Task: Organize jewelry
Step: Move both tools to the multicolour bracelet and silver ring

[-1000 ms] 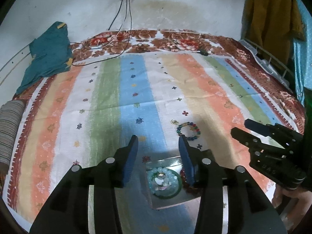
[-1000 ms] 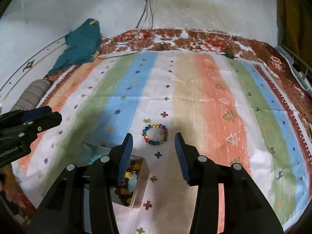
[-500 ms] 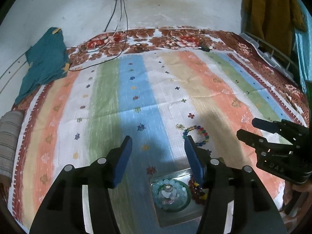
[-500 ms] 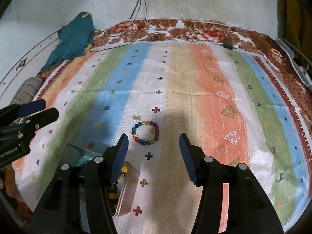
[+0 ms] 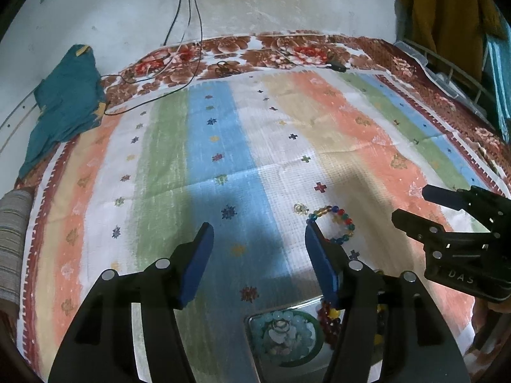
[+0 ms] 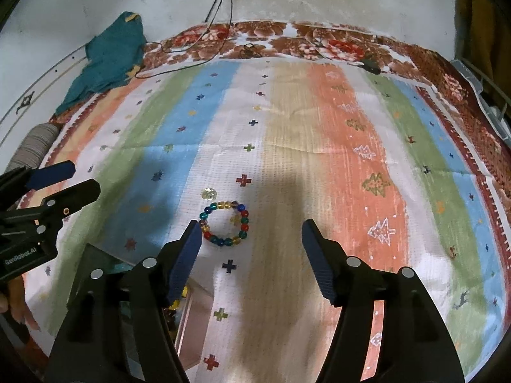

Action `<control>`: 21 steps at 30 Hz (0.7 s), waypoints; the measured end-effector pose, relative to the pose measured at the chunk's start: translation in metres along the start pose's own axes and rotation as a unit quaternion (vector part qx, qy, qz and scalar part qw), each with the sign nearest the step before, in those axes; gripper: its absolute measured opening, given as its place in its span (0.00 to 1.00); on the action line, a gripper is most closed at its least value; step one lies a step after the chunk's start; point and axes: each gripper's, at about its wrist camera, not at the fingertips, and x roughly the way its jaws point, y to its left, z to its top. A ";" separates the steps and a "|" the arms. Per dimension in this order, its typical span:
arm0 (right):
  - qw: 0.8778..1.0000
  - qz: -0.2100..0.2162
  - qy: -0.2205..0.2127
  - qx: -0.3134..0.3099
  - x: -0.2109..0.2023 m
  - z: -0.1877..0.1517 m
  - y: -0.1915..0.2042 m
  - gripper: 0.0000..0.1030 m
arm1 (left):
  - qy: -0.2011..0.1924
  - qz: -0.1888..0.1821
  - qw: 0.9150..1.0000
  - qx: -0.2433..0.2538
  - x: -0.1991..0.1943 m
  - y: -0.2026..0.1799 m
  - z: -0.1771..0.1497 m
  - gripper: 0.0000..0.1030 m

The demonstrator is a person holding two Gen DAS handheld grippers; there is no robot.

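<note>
Nearest, the left gripper (image 5: 257, 242) and the right gripper (image 6: 252, 239) both hang over the bed with jaws opening and nothing between the blue ribbed pads. Under them sits a shallow metal tray (image 5: 252, 319) already holding a ring of pale green beads (image 5: 282, 335) and dark red and yellow beads (image 5: 329, 319).

Just beyond the tray, loose on the striped bedcover (image 6: 319, 127), lies the multicoloured bead bracelet (image 6: 225, 223) — flat, a little ahead of the right gripper's left finger. It looks light and floppy: smooth, glossy round beads on a cord, likely slippery and apt to roll or sag. A pinch across one side of the ring, pads straddling a few beads, seems the safest hold. A small clear stone (image 6: 208, 194) lies just beside it — tiny and hard to pinch.

Farther off are the woven cover's floral border, a crumpled teal cloth (image 5: 64, 102) and black cables (image 5: 188, 25).
</note>
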 end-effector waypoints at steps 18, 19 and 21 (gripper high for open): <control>0.999 0.002 0.048 0.004 0.042 0.005 -0.005 0.64 | 0.013 0.004 0.999 0.038 0.039 -0.008 0.017 0.60; 0.999 0.002 0.050 0.004 0.043 0.006 -0.005 0.64 | 0.016 0.000 0.999 0.039 0.042 -0.008 0.018 0.60; 0.999 -0.001 0.053 0.002 0.048 0.006 -0.005 0.64 | 0.021 -0.003 0.999 0.040 0.048 -0.009 0.020 0.60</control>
